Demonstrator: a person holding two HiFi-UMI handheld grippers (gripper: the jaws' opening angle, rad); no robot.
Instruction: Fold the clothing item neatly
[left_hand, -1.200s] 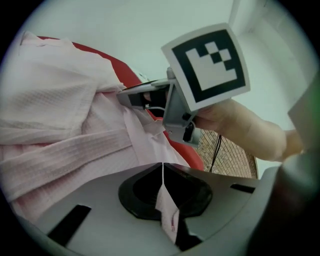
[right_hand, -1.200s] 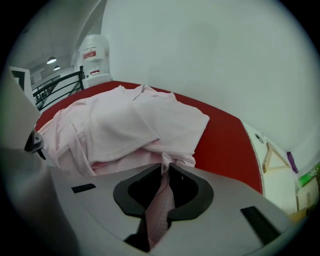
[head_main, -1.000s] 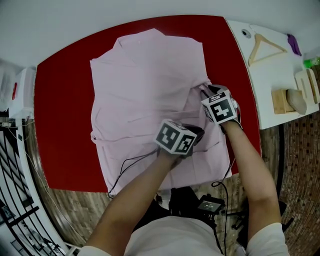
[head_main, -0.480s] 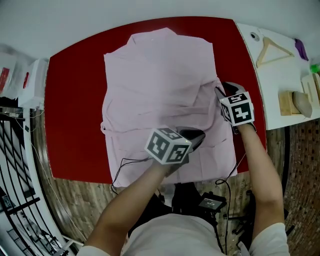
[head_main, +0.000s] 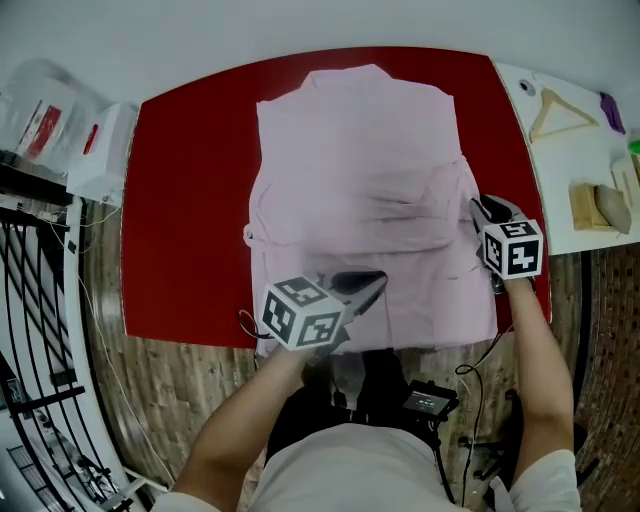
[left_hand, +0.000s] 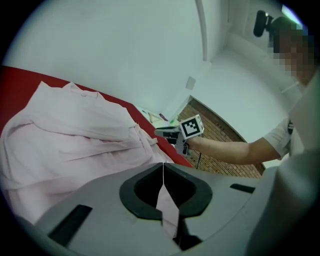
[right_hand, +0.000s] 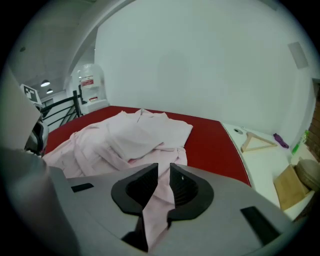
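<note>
– Pinching cloth on both sides, we are working nearest ourselves: the left gripper (head_main: 372, 284) is clamping tight on a thin fold at the near hem of the pink shirt (head_main: 360, 170). The right gripper (head_main: 483, 208) has just been closing its jaws, and a thicker bunch from the shirt's right edge is sitting gripped between them.
– Where is the shirt lying?
– It is lying spread on the red table (head_main: 190, 200), hem toward us, collar at the far side, right half rumpled.
– So we are judging the fold as barely begun. How are we doing it well?
– We are thinking: raising both grips together, holding the cloth taut between them, carrying it toward the collar, laying it down square.
– Counting?
– We are counting one shirt, two grippers, one red table. Farther right, one wooden hanger (head_main: 544, 112) is resting on one white side table (head_main: 575, 150).
</note>
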